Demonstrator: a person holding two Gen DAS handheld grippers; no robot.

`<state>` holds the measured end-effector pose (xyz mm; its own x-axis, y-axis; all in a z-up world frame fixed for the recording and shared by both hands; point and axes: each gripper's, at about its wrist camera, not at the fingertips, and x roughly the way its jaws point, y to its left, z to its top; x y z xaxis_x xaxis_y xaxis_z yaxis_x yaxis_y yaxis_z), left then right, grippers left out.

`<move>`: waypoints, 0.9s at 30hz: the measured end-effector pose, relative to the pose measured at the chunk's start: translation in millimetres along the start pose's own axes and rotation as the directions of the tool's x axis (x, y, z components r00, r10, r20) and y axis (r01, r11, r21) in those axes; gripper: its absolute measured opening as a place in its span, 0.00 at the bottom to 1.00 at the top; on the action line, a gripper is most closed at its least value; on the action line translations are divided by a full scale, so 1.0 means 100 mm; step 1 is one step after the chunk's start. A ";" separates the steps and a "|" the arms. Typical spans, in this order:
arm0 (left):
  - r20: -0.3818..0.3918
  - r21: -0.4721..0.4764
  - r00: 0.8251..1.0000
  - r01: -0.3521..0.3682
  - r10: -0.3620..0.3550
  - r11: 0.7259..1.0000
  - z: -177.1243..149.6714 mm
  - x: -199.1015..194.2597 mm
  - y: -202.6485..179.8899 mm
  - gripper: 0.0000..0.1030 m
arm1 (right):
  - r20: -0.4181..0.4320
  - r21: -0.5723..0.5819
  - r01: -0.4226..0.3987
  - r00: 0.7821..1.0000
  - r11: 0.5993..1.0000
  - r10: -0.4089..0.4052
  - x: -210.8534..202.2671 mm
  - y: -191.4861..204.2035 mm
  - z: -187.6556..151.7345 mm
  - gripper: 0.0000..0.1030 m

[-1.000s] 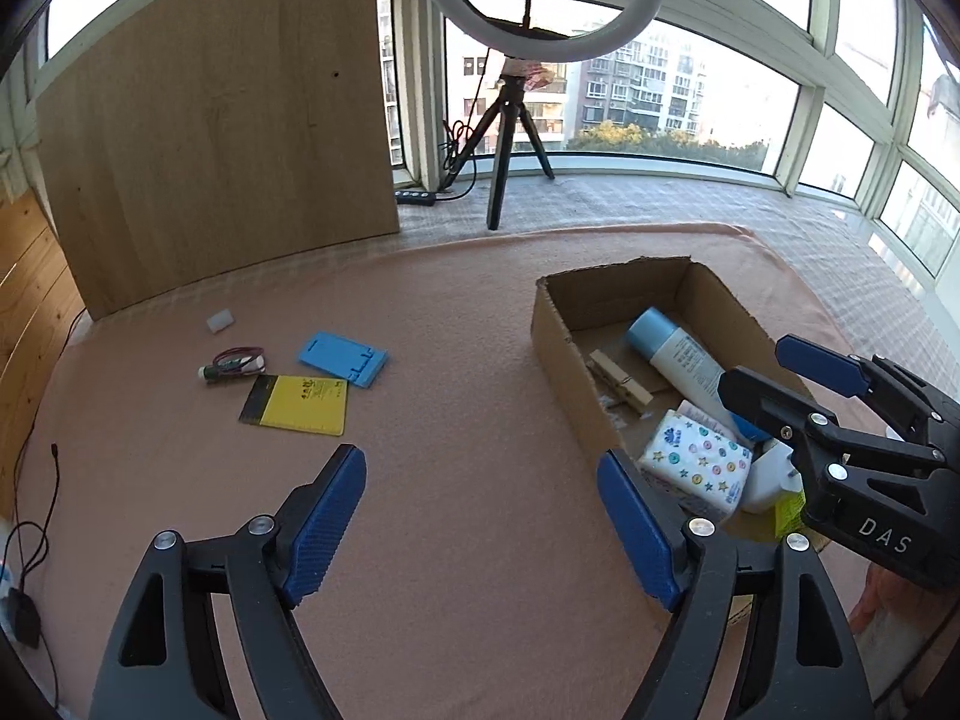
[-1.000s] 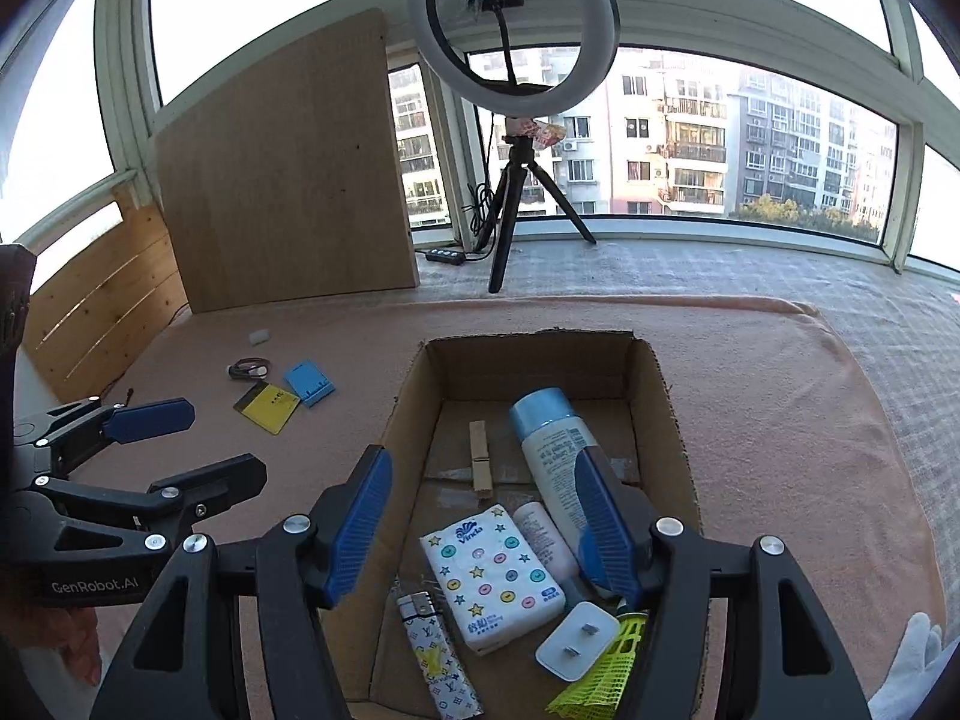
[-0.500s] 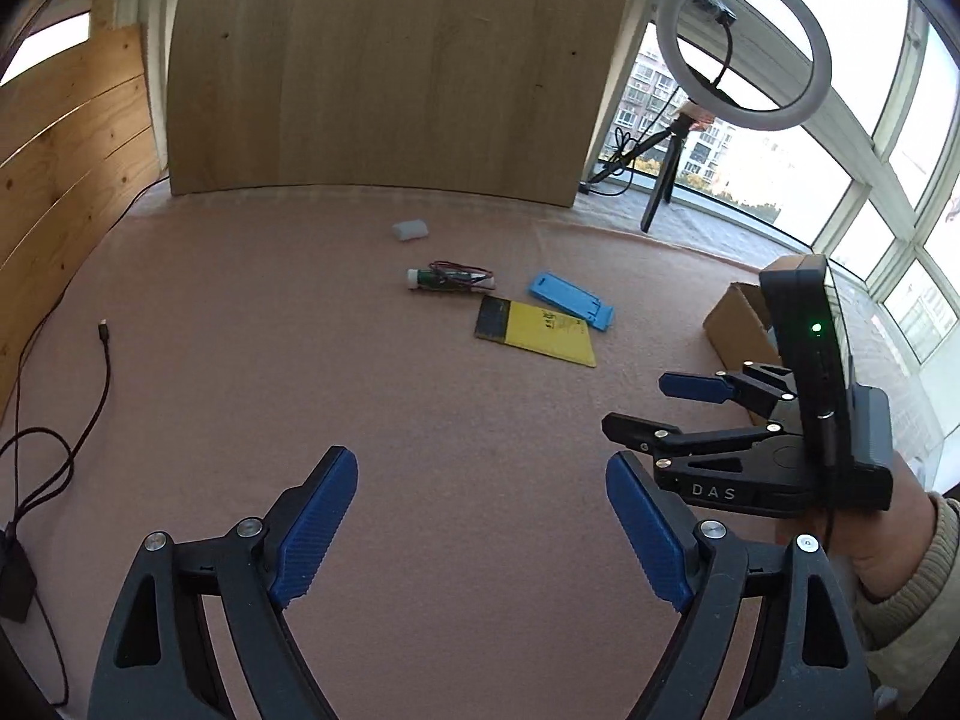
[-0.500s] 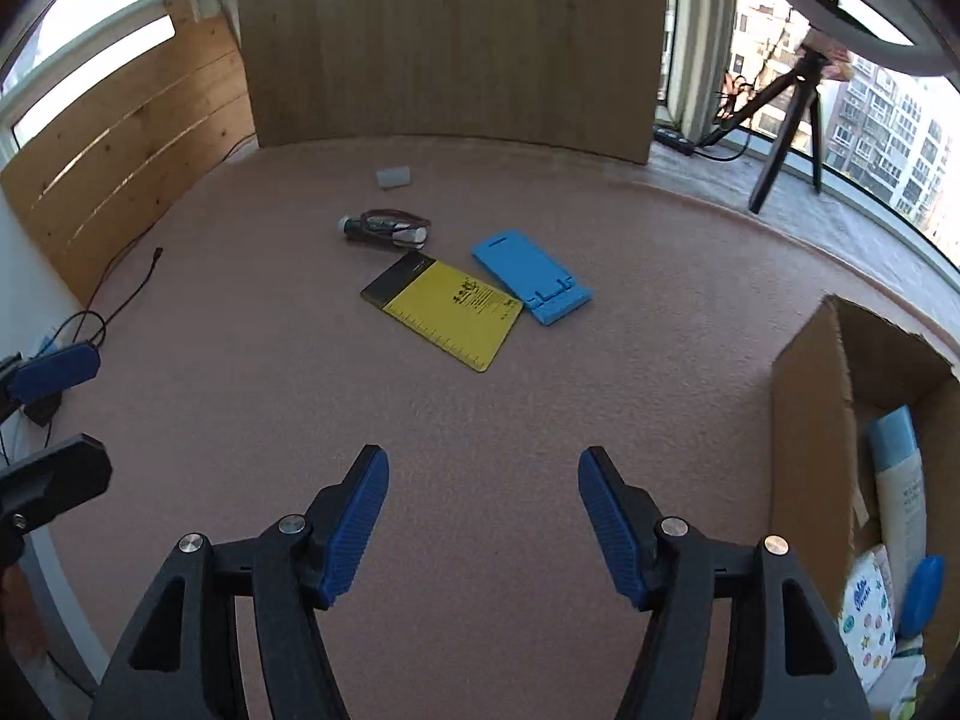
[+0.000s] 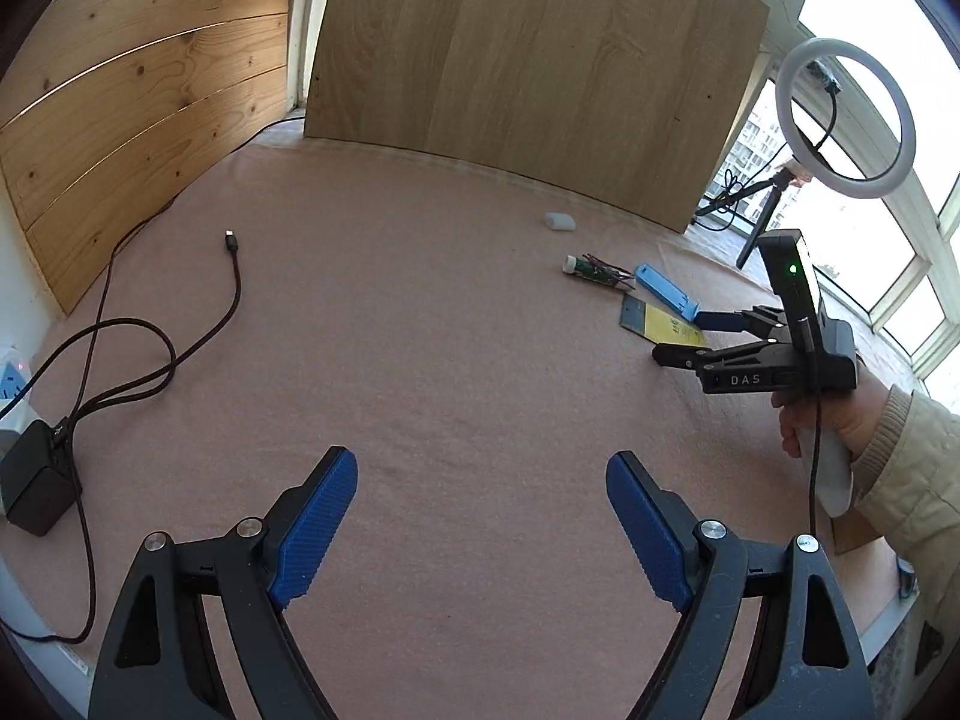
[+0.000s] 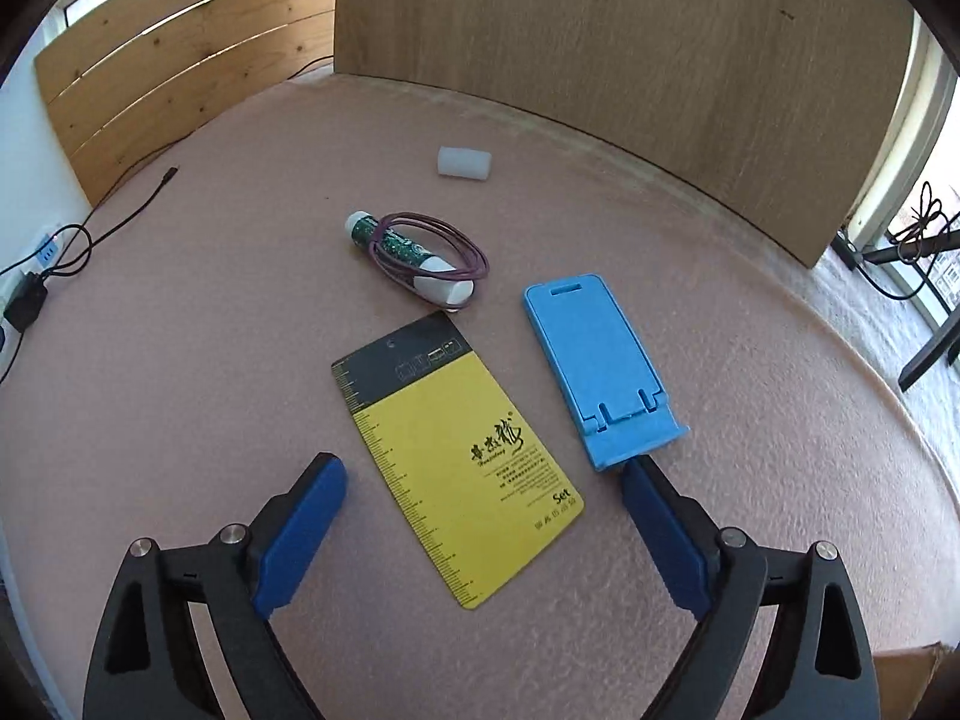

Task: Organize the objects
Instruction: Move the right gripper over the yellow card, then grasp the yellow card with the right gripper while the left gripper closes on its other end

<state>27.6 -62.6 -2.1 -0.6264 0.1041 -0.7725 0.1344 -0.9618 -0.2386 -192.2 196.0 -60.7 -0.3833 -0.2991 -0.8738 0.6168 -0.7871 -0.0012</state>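
Pink felt covers the tabletop [image 6: 180, 396], backed by wooden panels, with a black charging cable [image 5: 150, 336] trailing at far left where the left gripper [image 5: 480, 516] hovers, fingers apart and empty. Moving right, the right gripper [image 6: 483, 531] is spread wide over the flat yellow-and-black ruler card [image 6: 456, 468], which lies just beside the blue plastic phone stand [image 6: 600, 372], a green tube wrapped in purple cord [image 6: 414, 252] and a small white cap [image 6: 463, 163] beyond. Since the card lies flat, a low, tilted approach pinching one long edge seems best, avoiding the stand.
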 end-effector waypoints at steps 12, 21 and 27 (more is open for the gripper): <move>-0.043 0.190 0.985 0.172 -0.167 0.967 -0.10 0.23 -0.44 0.87 | -0.041 -0.174 -0.127 0.992 0.976 0.122 -0.44 0.88 -0.60 0.48; -0.381 0.690 0.870 0.492 -0.312 0.530 -0.89 0.29 -1.03 0.86 | -0.180 -0.545 -0.340 0.940 0.767 0.289 -0.98 1.64 -1.50 0.48; -0.440 0.725 0.839 0.543 -0.320 0.425 -1.12 0.31 -1.21 0.84 | -0.251 -0.630 -0.402 0.915 0.665 0.316 -1.07 1.67 -1.61 0.46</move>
<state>77.4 85.7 -63.0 -0.2305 0.5070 -0.8305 -0.8392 -0.5357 -0.0941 62.1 183.2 -45.7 0.0166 -0.3871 -0.9219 0.9970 -0.0631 0.0444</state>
